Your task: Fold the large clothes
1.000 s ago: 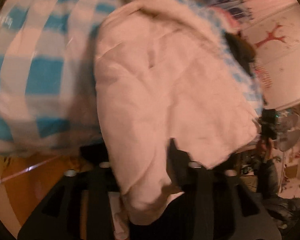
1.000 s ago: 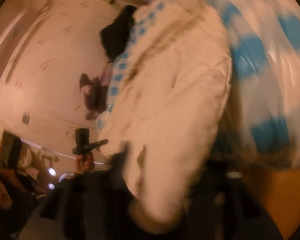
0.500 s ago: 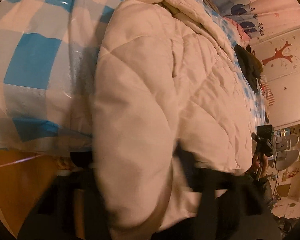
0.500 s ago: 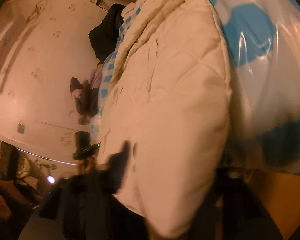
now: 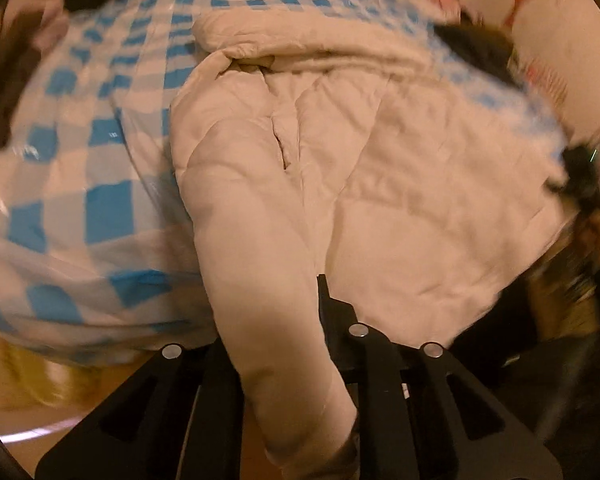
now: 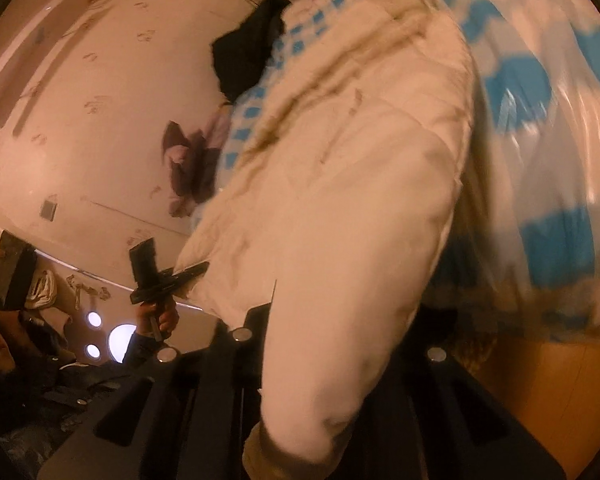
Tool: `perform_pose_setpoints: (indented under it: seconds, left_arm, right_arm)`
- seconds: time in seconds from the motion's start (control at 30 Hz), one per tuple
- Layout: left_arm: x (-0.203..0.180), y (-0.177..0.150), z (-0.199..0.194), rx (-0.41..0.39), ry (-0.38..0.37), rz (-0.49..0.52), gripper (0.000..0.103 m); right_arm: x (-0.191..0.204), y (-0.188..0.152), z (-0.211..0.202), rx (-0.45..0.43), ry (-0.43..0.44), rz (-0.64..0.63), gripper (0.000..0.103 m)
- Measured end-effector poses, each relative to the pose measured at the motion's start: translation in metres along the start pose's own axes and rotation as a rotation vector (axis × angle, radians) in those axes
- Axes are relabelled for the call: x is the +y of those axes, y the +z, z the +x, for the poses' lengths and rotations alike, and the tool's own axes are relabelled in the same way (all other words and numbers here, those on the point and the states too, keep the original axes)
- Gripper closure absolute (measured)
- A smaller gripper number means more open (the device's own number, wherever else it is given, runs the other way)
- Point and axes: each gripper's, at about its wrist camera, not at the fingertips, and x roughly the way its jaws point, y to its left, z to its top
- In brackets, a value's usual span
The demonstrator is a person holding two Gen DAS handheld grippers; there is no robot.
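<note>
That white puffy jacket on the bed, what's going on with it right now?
A person is folding the white quilted jacket on the blue-checked bedspread. Each hand-held gripper has a sleeve running between its fingers: the left hand-held gripper and the right hand-held gripper both appear clamped on the padded fabric. The jacket body lies spread on the bed, sleeves not yet folded in. Dark clothing sits farther back.
</note>
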Motion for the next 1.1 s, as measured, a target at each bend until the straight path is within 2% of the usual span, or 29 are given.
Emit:
perform_pose_setpoints:
  seconds: [0.03,0.07,0.1,0.13,0.27,0.33,0.5,0.7,0.77,0.9,1.03,1.1]
  left_arm:
    - [-0.005,-0.002,0.005,0.0,0.057,0.028,0.085]
    - [-0.006,-0.004,0.007,-0.001,0.081,0.038,0.085]
    - [-0.008,-0.005,0.009,-0.005,0.102,0.05,0.084]
    - [-0.009,-0.007,0.009,-0.01,0.124,0.061,0.08]
    - [-0.013,-0.009,0.009,-0.025,0.181,0.093,0.071]
    - [-0.014,-0.011,0.007,-0.031,0.205,0.102,0.064]
    - [-0.019,-0.016,0.006,-0.042,0.247,0.129,0.056]
    - [-0.017,-0.019,0.006,-0.048,0.256,0.131,0.048]
    - [-0.015,-0.02,0.007,-0.047,0.241,0.125,0.046]
    - [0.005,-0.02,0.01,-0.035,0.108,0.026,0.038]
    - [0.016,-0.023,0.016,-0.036,0.076,-0.013,0.03]
    - [0.025,-0.025,0.019,-0.03,0.006,-0.054,0.029]
  right_arm:
    - [-0.009,-0.002,0.004,0.009,-0.004,0.025,0.082]
    - [-0.013,-0.004,0.009,0.016,-0.009,0.037,0.08]
    - [-0.018,-0.006,0.013,0.02,-0.011,0.053,0.07]
    - [-0.023,-0.008,0.016,0.025,-0.008,0.077,0.056]
    - [-0.035,-0.012,0.023,0.036,0.003,0.116,0.042]
    - [-0.039,-0.013,0.024,0.031,0.012,0.135,0.04]
    - [-0.047,-0.011,0.025,0.029,0.026,0.156,0.037]
    - [-0.05,-0.009,0.031,0.037,0.02,0.171,0.037]
    - [-0.049,-0.01,0.033,0.039,0.019,0.174,0.037]
    - [-0.049,-0.011,0.036,0.043,0.02,0.178,0.037]
    - [-0.051,-0.014,0.038,0.044,0.018,0.19,0.037]
    - [-0.053,-0.015,0.039,0.047,0.017,0.194,0.037]
